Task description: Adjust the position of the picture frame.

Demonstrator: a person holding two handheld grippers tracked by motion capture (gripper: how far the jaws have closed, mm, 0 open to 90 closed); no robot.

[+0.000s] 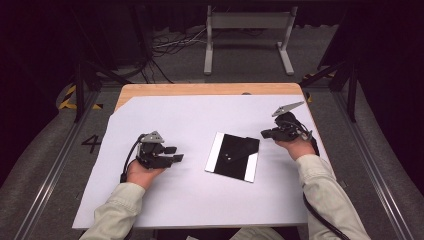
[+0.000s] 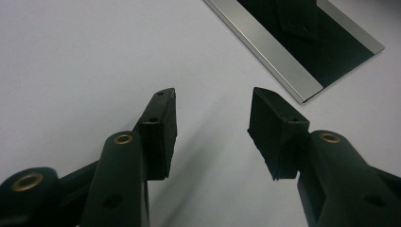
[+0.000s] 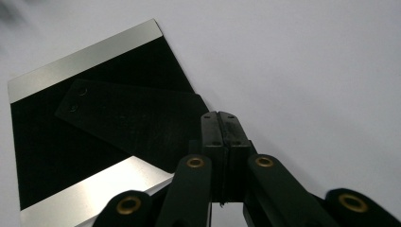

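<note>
A flat black plate with silver edge strips [image 1: 233, 156] lies on the white table [image 1: 165, 200] between two hand-held tongs. The right gripper [image 1: 266, 133], jaws pressed together on nothing, sits just beside the plate's far right corner. The left gripper [image 1: 176, 154], jaws apart, rests farther away, the plate ahead and right.

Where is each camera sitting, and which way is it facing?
High view: above the person's side, looking forward and down at the white table; forearms, left gripper, right gripper.
Left gripper view: rides that gripper; its parted fingers face the black plate.
Right gripper view: its fingers pressed together beside the plate.
All share the plate.
</note>
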